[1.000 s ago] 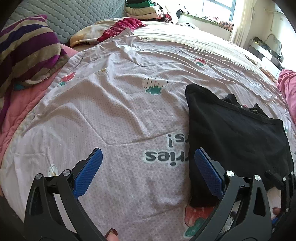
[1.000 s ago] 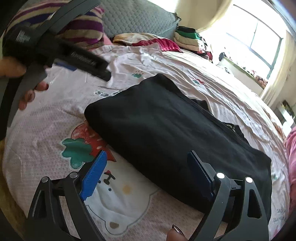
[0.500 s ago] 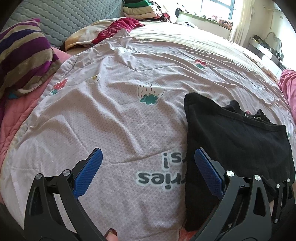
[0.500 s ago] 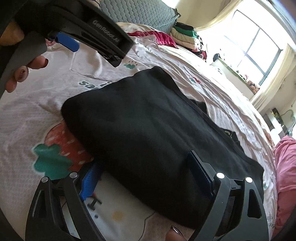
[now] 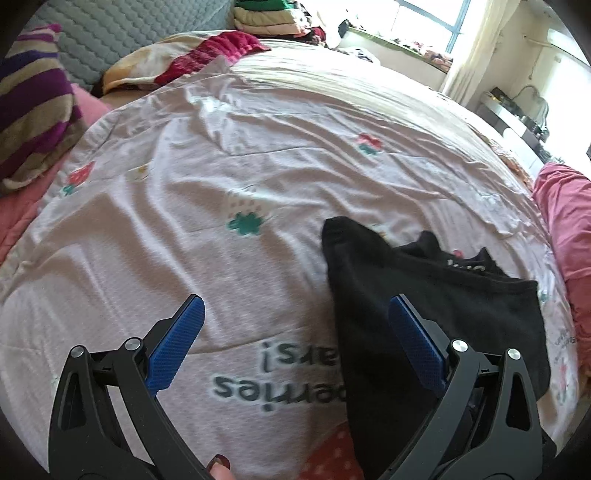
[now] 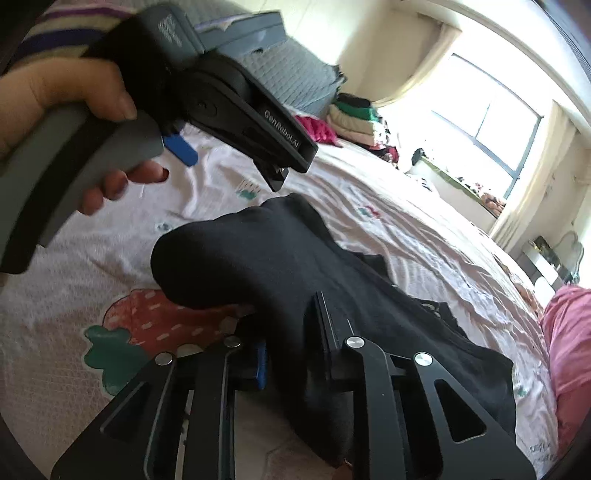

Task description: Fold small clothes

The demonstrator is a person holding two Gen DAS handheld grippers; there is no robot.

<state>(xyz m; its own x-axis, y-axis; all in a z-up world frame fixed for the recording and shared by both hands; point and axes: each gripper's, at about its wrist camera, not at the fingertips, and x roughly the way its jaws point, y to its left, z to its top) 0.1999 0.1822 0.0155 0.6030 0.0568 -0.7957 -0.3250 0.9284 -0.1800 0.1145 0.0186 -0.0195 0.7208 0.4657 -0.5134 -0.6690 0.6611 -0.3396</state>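
A folded black garment lies on the pale strawberry-print bedsheet, right of centre in the left wrist view. My left gripper is open and empty, hovering above the sheet with its right finger over the garment's left edge. In the right wrist view my right gripper is shut on the near edge of the black garment, which bunches up and lifts off the sheet. The left gripper's body and the hand holding it hang above the garment at upper left.
A striped purple pillow and a grey quilted headboard lie at the far left. Stacked folded clothes sit at the back. A pink fabric lies at the right edge. A window is behind.
My right gripper has closed on the garment's near edge and lifted it, bunching the cloth. My left gripper has pulled back and up, staying open.
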